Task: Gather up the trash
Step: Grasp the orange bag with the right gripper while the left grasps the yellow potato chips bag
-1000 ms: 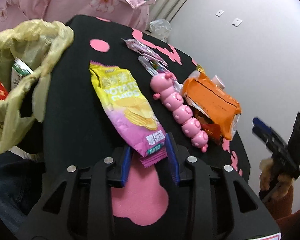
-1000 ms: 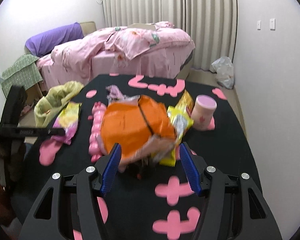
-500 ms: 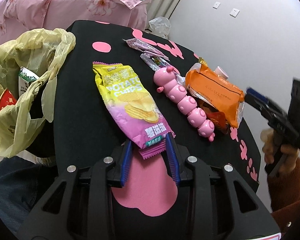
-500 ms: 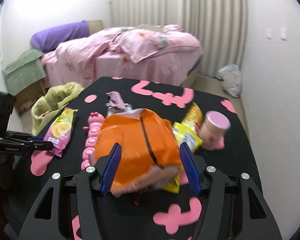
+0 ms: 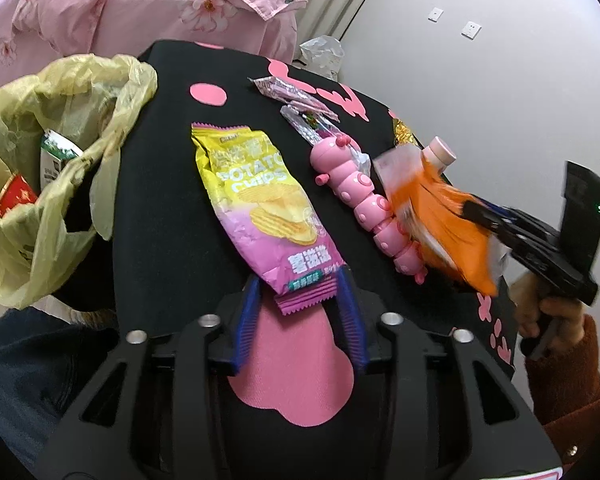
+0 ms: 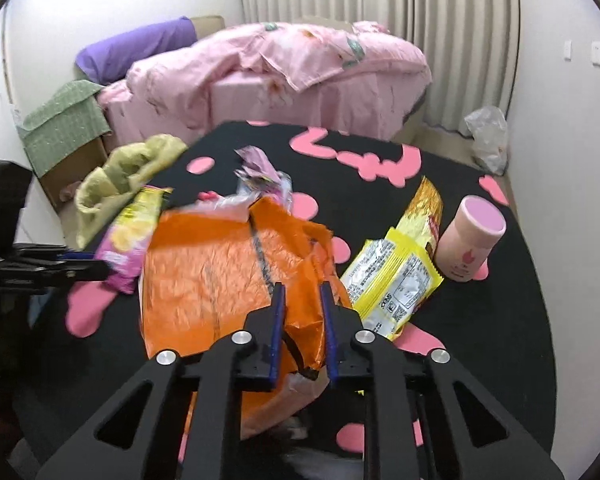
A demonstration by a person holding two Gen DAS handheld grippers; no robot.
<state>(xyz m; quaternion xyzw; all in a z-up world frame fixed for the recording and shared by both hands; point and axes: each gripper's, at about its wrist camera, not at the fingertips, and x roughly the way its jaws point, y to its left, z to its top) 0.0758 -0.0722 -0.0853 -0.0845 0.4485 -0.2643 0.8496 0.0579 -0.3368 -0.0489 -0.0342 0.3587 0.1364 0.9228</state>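
1. The right gripper (image 6: 302, 296) is clamped on the crumpled edge of an orange wrapper (image 6: 216, 280), its blue-lined fingers (image 6: 278, 320) pinching the foil at the lower centre of the right wrist view; the wrapper fans up and left, off the table.
2. In the left wrist view, the same wrapper (image 5: 444, 220) hangs from that gripper (image 5: 476, 212) at the right of the frame.
3. The left gripper (image 5: 300, 308) stands with its fingers apart, one on each side of the crimped bottom end of a potato chips bag (image 5: 260, 200), which lies flat on the black table (image 5: 160, 200).
4. Just right of the bag lies a pink caterpillar toy (image 5: 364, 200), with small purple sachets (image 5: 292, 96) above it.
5. A yellow-green trash bag (image 5: 60, 160) sits open at the left edge of the frame, holding a carton and a red packet.
6. In the right wrist view, a yellow packet (image 6: 396, 276) lies right of the orange wrapper, and a pink cup (image 6: 472, 240) stands further right.
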